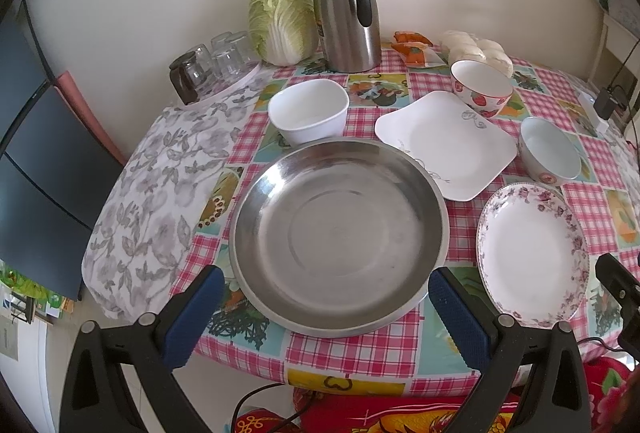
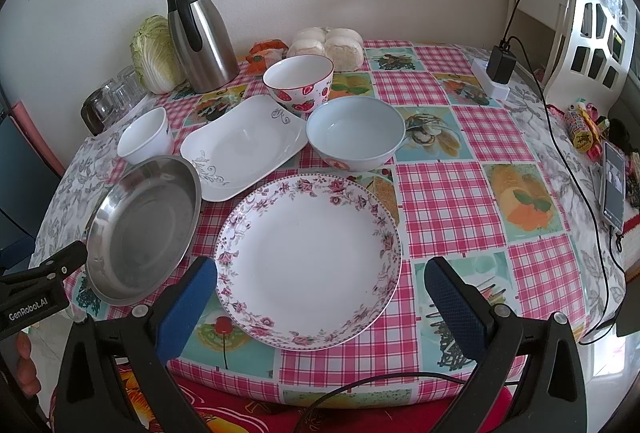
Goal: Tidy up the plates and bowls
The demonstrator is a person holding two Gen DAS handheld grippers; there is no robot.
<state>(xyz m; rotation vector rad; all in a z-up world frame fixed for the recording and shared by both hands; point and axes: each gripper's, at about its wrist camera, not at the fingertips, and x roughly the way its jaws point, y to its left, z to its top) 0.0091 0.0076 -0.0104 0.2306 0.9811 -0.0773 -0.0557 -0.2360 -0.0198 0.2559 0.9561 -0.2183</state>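
Note:
A wide steel dish lies at the table's near edge, right in front of my open left gripper, which holds nothing. The round floral-rimmed plate lies before my open right gripper, also empty. Behind them sit a square white plate, a white square bowl, a strawberry-print bowl and a pale blue bowl. All are apart from the grippers.
A steel thermos jug, a cabbage, upturned glasses and bagged buns line the back by the wall. A charger with cable and a phone lie at the right. Checked tablecloth covers the table.

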